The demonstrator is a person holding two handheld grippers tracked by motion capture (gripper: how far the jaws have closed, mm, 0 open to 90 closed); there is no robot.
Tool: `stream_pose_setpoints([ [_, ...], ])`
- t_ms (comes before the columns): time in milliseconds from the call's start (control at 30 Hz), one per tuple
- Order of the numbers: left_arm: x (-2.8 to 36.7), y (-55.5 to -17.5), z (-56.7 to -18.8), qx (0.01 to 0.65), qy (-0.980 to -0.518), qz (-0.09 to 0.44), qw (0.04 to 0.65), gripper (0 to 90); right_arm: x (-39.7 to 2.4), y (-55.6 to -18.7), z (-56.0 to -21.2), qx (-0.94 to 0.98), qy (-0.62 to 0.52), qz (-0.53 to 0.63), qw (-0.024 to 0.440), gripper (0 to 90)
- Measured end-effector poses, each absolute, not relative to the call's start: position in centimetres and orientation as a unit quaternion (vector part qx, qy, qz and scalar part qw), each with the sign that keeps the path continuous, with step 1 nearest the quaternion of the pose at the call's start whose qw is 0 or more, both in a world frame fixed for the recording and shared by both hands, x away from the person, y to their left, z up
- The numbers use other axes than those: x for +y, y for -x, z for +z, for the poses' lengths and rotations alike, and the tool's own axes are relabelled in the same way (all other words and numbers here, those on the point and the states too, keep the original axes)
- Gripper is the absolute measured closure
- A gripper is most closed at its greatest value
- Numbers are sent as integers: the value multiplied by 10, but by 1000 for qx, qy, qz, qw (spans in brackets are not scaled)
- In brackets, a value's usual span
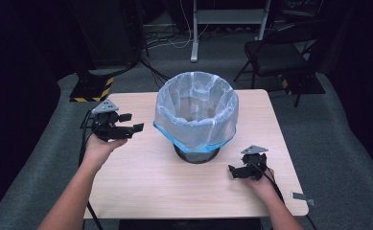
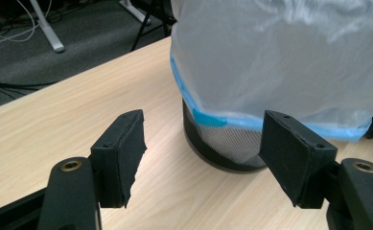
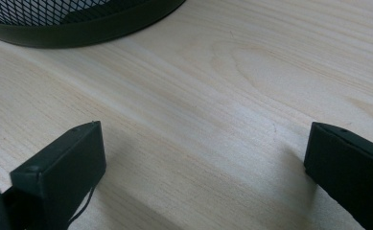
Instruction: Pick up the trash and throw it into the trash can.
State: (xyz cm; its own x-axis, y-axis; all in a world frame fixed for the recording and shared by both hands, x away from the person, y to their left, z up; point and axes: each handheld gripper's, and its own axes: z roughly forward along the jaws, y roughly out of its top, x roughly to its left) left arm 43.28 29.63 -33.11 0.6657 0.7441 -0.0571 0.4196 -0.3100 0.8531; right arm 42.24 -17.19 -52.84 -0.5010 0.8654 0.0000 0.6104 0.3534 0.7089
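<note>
High view: both grippers beside the lined bin (image 1: 196, 115).
Left gripper (image 1: 132, 122) and right gripper (image 1: 232, 170): jaws parted, grasping nothing, above the desk (image 1: 145, 177).

no text, label, brand or number can be read in any of the views. the only sign is the yellow and black warning stripes (image 1: 94, 91) on the floor behind the table (image 1: 141, 177)

High view overlooks table (image 1: 141, 187); both gripper views closely share bin (image 2: 227, 148).
</note>
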Motion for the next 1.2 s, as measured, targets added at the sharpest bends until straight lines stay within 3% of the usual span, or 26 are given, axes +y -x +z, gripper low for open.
stream_pose_setpoints([
  [1200, 334, -403, -459, 404, -787, 164, 436, 312, -172, -422, -528, 800, -461, 332, 193, 0],
])
